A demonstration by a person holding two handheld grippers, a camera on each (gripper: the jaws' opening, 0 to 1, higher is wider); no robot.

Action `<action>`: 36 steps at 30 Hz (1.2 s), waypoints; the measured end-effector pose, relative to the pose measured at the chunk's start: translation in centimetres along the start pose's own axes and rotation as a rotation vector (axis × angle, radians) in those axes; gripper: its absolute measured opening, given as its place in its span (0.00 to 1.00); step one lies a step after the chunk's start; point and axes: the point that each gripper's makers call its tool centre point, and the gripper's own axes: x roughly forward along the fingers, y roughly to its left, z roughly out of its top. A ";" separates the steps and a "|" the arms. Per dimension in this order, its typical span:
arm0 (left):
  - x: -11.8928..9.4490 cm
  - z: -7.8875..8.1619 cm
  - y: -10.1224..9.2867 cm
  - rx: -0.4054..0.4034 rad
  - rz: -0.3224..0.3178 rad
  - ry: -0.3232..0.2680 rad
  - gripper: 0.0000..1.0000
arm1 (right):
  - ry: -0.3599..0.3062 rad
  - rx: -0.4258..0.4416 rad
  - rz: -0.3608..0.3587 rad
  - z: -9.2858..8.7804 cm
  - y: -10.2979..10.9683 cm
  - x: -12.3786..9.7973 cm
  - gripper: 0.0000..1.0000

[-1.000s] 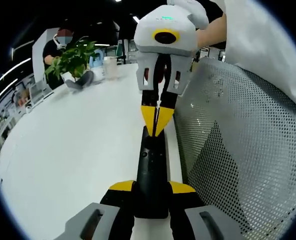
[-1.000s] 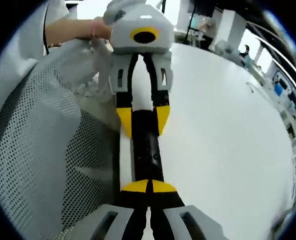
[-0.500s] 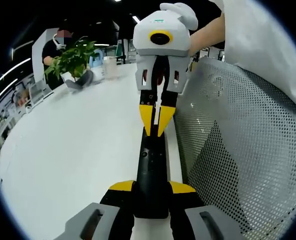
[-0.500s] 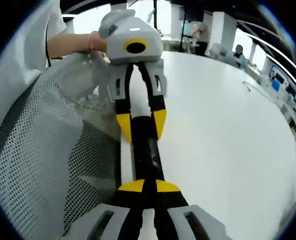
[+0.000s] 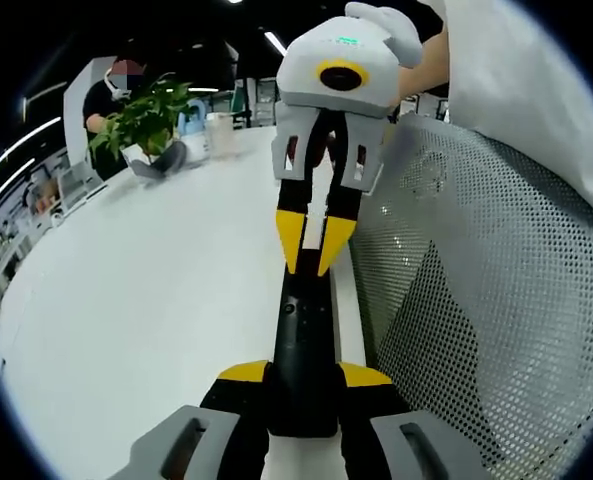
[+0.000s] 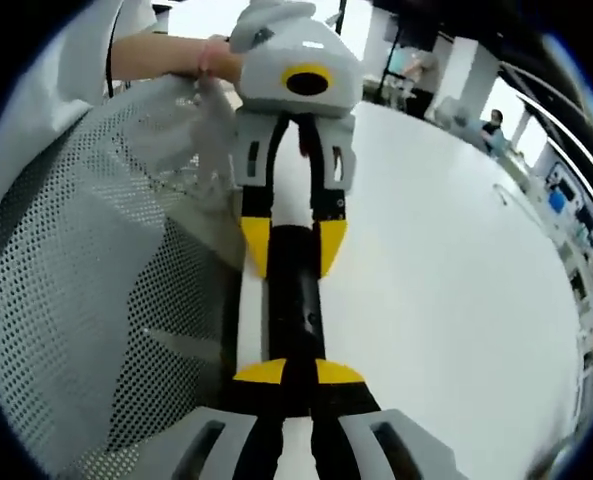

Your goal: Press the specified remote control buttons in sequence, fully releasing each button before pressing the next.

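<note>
A long black remote runs along the white table's edge. My left gripper is shut on its near end, with a yellow-tipped jaw on each side. My right gripper comes in from above and hangs over the remote's far end. Its yellow tips are nearly shut with a thin slit between them, and they hold nothing. In the right gripper view, the remote stretches from my right gripper at the bottom to my left gripper, which clamps the far end.
A mesh chair back stands right beside the remote, and appears again in the right gripper view. A potted plant and a cup sit at the table's far end, where a person is seated. A person's arm holds the left gripper.
My right gripper has lifted a little off the remote's far end, and its tips, which met in a point, now stand slightly apart. The left gripper still clamps the remote.
</note>
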 end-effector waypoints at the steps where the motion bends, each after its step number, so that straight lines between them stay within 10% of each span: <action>1: 0.0 0.0 0.0 0.001 0.000 0.000 0.25 | 0.000 0.000 0.002 0.0 0.0 0.0 0.05; 20: 0.0 0.1 0.0 0.001 -0.002 -0.002 0.25 | 0.214 0.029 0.096 0.0 0.0 0.5 0.06; 36: 0.0 0.0 0.2 -0.007 -0.002 -0.011 0.25 | -0.148 0.177 0.051 0.2 -0.3 0.0 0.06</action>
